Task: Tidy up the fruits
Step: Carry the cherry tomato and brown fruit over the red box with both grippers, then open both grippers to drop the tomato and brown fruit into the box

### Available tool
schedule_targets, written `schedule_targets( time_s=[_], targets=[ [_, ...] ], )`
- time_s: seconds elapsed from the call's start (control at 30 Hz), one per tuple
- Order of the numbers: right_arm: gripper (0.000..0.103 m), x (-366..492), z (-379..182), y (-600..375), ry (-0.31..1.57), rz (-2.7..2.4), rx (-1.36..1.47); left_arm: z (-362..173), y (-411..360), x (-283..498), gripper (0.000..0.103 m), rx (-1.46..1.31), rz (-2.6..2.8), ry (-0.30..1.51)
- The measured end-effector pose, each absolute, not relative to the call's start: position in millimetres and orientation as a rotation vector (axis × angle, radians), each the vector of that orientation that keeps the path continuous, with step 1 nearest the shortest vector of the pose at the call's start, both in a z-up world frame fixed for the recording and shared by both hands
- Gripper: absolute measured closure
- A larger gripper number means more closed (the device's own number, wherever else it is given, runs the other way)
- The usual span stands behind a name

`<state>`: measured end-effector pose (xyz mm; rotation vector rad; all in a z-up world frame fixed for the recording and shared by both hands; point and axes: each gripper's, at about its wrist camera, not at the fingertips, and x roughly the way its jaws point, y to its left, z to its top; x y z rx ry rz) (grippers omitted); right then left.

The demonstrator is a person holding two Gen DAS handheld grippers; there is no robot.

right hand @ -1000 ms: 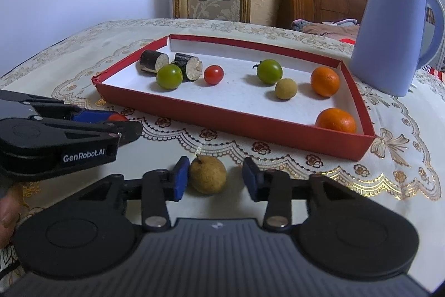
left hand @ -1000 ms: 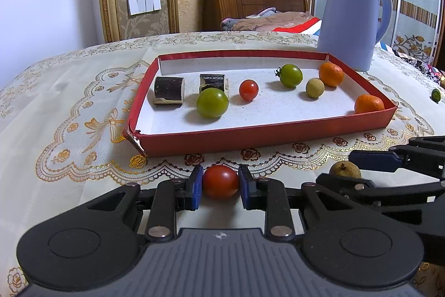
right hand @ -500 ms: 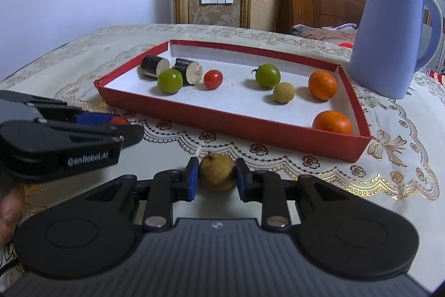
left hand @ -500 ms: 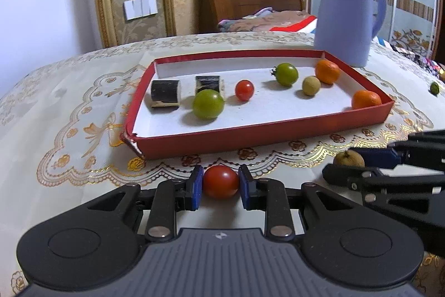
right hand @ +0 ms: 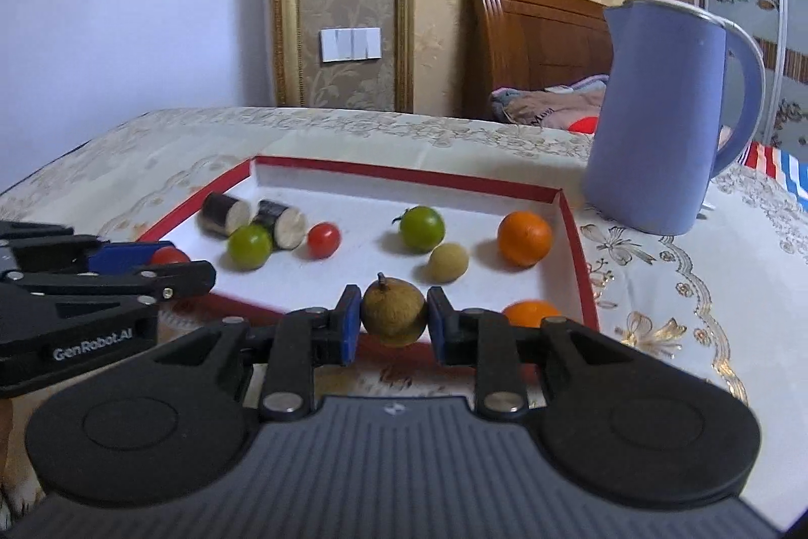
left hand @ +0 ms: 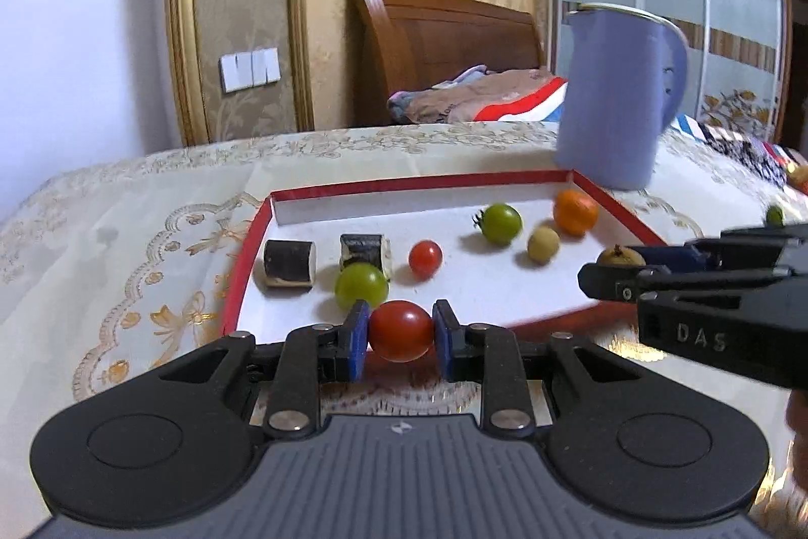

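Observation:
My left gripper (left hand: pixel 400 332) is shut on a red cherry tomato (left hand: pixel 400 331), lifted above the front rim of the red tray (left hand: pixel 241 266). My right gripper (right hand: pixel 394 319) is shut on a brown longan (right hand: pixel 393 311), also raised over the tray's (right hand: pixel 573 246) front rim. Inside the tray lie two dark sugarcane pieces (left hand: pixel 289 263), a green tomato (left hand: pixel 361 285), a small red tomato (left hand: pixel 425 257), another green tomato (left hand: pixel 500 223), a pale longan (left hand: pixel 543 243) and oranges (right hand: pixel 524 238). Each gripper shows in the other's view from the side.
A lilac kettle (right hand: pixel 666 119) stands behind the tray's far right corner. A small green fruit (left hand: pixel 774 215) lies on the embroidered tablecloth (left hand: pixel 126 226) at the far right. A wooden headboard (left hand: pixel 444 49) and bedding sit behind the table.
The right gripper closed on the brown longan. Both grippers then rose off the tablecloth with their fruit and moved toward the tray.

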<state>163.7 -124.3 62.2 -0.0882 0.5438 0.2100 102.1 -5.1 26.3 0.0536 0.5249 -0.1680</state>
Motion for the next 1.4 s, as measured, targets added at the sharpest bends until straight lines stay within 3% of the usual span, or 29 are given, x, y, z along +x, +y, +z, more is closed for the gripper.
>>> schedule_targets(
  time_s=[0.5,1.4],
  targets=[
    [0.077,213.5,36.0,-112.3,0.639,0.194,-0.101,11.7,-27.0,159.7,0.077,0.087,-0.123,0.594],
    [0.076,239.6,25.3,-116.5,0.651,0.149,-0.041,6.2,-25.5,176.8,0.077,0.098,0.034,0.509]
  ],
)
